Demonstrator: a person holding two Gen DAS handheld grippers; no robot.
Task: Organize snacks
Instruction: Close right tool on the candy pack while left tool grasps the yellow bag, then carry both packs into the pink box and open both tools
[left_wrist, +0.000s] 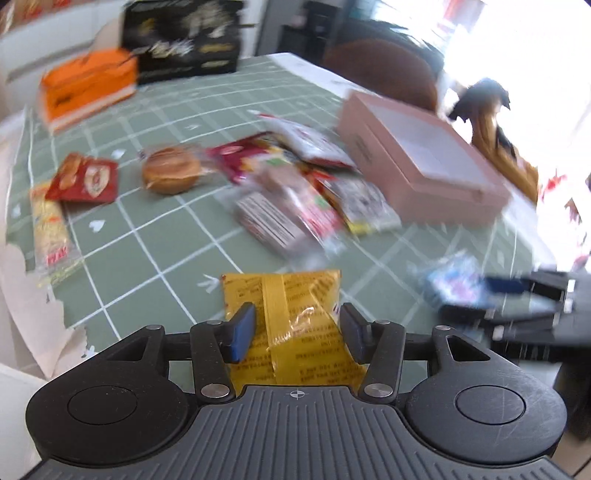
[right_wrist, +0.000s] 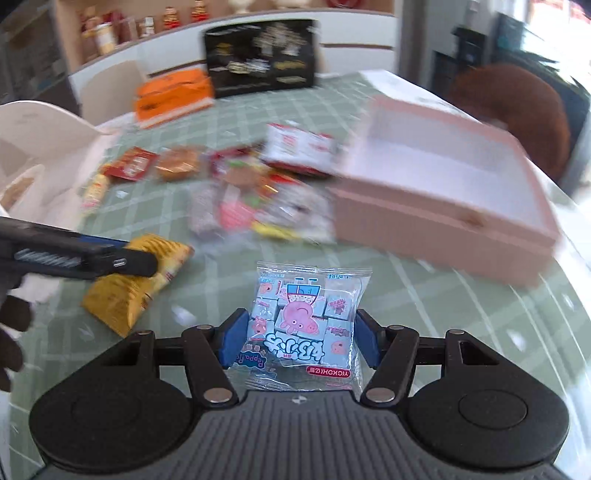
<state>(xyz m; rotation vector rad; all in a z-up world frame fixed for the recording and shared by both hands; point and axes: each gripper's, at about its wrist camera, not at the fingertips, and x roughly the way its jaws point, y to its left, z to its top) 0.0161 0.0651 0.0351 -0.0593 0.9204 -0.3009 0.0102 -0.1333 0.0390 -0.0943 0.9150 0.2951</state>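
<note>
My left gripper (left_wrist: 297, 328) is shut on a yellow snack packet (left_wrist: 291, 332), which reaches deep back between the blue pads and creases in the middle. The right wrist view shows that packet (right_wrist: 125, 295) low at the left, with one of the left fingers (right_wrist: 122, 264) across it. My right gripper (right_wrist: 300, 339) is shut on a clear blue packet with a pink cartoon pig (right_wrist: 306, 317); both pads touch its sides. The left wrist view shows that packet (left_wrist: 454, 284) blurred at the right. An open pink box (right_wrist: 424, 225) with a bare white inside stands ahead on the right.
A loose pile of snack packets (left_wrist: 295, 206) lies mid-table beside the pink box (left_wrist: 424, 184). A wrapped bun (left_wrist: 171, 173), a red packet (left_wrist: 86, 181) and a long pale packet (left_wrist: 51, 229) lie left. An orange box (left_wrist: 85, 88) and a black box (left_wrist: 184, 40) stand at the back.
</note>
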